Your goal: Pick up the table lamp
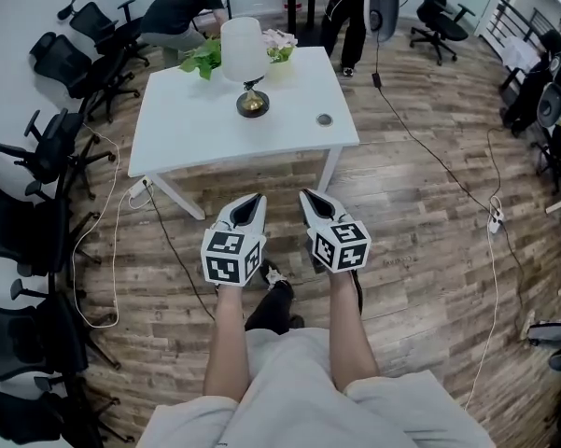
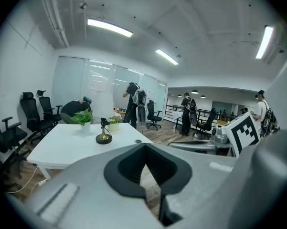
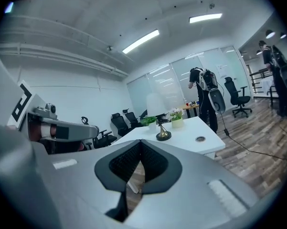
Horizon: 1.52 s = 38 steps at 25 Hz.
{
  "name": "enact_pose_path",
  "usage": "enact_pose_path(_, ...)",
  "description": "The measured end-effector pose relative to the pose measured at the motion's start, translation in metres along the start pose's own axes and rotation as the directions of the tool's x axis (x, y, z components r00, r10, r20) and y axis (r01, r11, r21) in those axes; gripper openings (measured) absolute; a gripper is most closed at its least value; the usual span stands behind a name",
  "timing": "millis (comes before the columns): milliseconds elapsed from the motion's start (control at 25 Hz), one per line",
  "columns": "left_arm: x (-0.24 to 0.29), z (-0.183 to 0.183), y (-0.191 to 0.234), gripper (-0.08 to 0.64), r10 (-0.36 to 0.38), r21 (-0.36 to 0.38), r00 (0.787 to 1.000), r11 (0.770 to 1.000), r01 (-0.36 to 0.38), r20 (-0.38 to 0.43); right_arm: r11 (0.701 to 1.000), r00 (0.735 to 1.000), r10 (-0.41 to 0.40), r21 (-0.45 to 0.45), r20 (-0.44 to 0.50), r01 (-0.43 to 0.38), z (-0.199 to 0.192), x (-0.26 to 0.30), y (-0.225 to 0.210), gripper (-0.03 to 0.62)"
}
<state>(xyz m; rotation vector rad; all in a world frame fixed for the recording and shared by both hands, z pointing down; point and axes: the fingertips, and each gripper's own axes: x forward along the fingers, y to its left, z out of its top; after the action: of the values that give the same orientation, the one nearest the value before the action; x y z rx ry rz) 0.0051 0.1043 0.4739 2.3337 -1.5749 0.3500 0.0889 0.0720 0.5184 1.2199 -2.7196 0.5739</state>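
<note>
The table lamp [image 1: 245, 59], with a white shade and a round brass-and-black base, stands upright near the far edge of the white table [image 1: 196, 124]. In the left gripper view the lamp [image 2: 103, 137] is far ahead, and in the right gripper view the lamp [image 3: 162, 135] is equally distant. My left gripper [image 1: 252, 200] and right gripper [image 1: 309, 195] hover side by side over the wood floor, short of the table's near edge. Both point toward the table, jaws closed to a point with nothing between them. The left gripper [image 2: 144, 148] and right gripper [image 3: 141, 143] fill the lower part of their own views.
Two potted plants [image 1: 203, 59] stand behind the lamp. A round cable grommet [image 1: 324, 119] sits in the tabletop at right. Black office chairs [image 1: 61, 147] line the left wall. Cables [image 1: 439, 161] run across the floor. People stand and crouch beyond the table.
</note>
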Motion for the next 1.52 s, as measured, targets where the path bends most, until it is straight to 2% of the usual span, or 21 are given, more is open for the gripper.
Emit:
enact_pose_path(280,0.051,0.014,0.023,0.0,-0.012,0.005,0.999,1.0,0.012,-0.038,0.998,1.0,-0.01,0.063,-0.002,0.01,0.006,0.037,-0.036,0.026)
enact_pose_path(600,0.131,0.043,0.045,0.0,-0.078,-0.006,0.995,0.997,0.077,-0.066,0.987,0.997,-0.079,0.137,-0.02,0.081,0.018,0.076,-0.104,0.026)
enact_pose_path(720,0.15,0.063,0.062,0.0,-0.084,-0.021,0.995,0.996,0.083,-0.049,0.987,0.994,-0.102,0.124,-0.029,0.105,0.035,0.096,-0.124,0.026)
enact_pose_path(840,0.159,0.076,0.093,0.0,-0.05,-0.05,0.998,0.998,0.049,-0.024,0.991,0.994,-0.095,0.091,-0.062,0.1,0.043,0.124,-0.126,0.026)
enact_pose_path(1040,0.173,0.083,0.123,0.0,-0.022,-0.042,1.0,0.999,0.021,-0.015,0.994,0.989,-0.098,0.034,-0.11,0.102,0.05,0.159,-0.128,0.026)
enact_pose_path(1160,0.175,0.083,0.139,0.0,0.03,-0.023,0.999,0.999,-0.03,-0.026,0.996,0.988,-0.091,-0.002,-0.122,0.092,0.054,0.175,-0.128,0.026)
enact_pose_path(1240,0.178,0.082,0.147,0.0,0.062,0.004,0.997,0.998,-0.062,-0.055,0.994,0.988,-0.108,-0.043,-0.106,0.104,0.062,0.182,-0.132,0.026)
enact_pose_path(1360,0.182,0.086,0.158,0.0,0.082,-0.026,0.995,0.996,-0.084,-0.057,0.989,0.989,-0.135,-0.076,-0.053,0.13,0.078,0.195,-0.141,0.026)
enact_pose_path(1520,0.191,0.097,0.167,0.0,0.098,-0.076,0.994,0.992,-0.101,-0.038,0.995,0.996,-0.073,-0.068,-0.048,0.07,0.089,0.227,-0.148,0.026)
